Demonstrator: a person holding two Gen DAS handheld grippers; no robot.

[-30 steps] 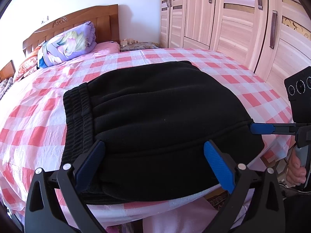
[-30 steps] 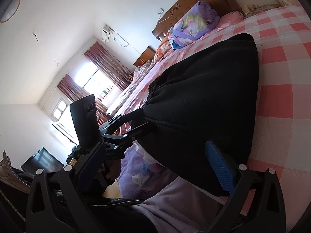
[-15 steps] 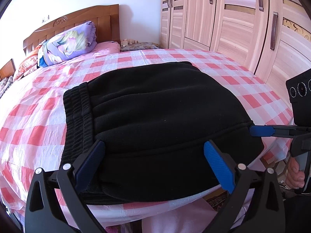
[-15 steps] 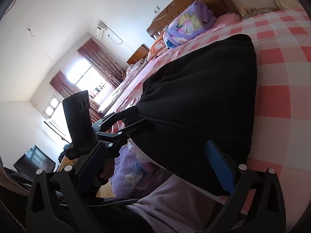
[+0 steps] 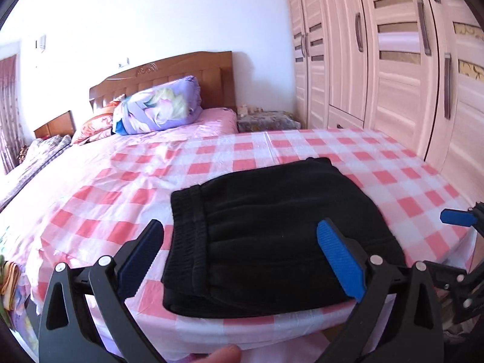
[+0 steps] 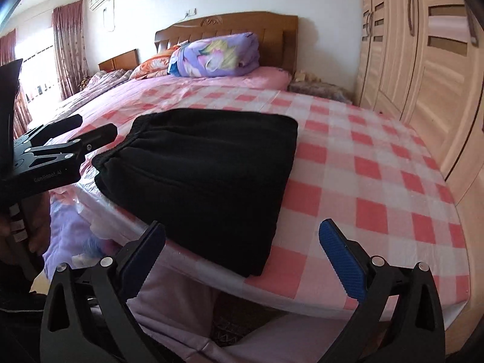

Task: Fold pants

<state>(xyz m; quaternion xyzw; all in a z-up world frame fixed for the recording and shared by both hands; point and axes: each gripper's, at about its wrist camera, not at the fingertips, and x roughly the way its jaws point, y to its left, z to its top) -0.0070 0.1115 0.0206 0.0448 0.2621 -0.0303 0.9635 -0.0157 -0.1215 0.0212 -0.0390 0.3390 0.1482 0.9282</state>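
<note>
The black pants point(image 5: 272, 236) lay folded into a compact rectangular stack near the front edge of the bed point(image 5: 393, 181), on its pink-and-white checked sheet point(image 6: 378, 181). The ribbed waistband point(image 5: 184, 227) formed the stack's left side in the left wrist view. The left hand-held gripper point(image 5: 239, 257) was held above the near part of the stack, its two blue-padded fingers point(image 5: 338, 257) spread wide and clasping nothing; the pants showed in the gap between them without touching either pad. The right hand-held gripper point(image 6: 242, 254) was likewise wide open and empty, positioned off the bed's front edge, just beside the stack's near right corner. From the right wrist view, the left hand-held gripper point(image 6: 84, 134) appeared at the stack's left, close to the waistband end; contact could not be judged. A folded purple floral quilt point(image 5: 157, 107) rested at the wooden headboard point(image 5: 181, 72), and a pale wardrobe point(image 5: 393, 60) stood along the bed's right side.
</note>
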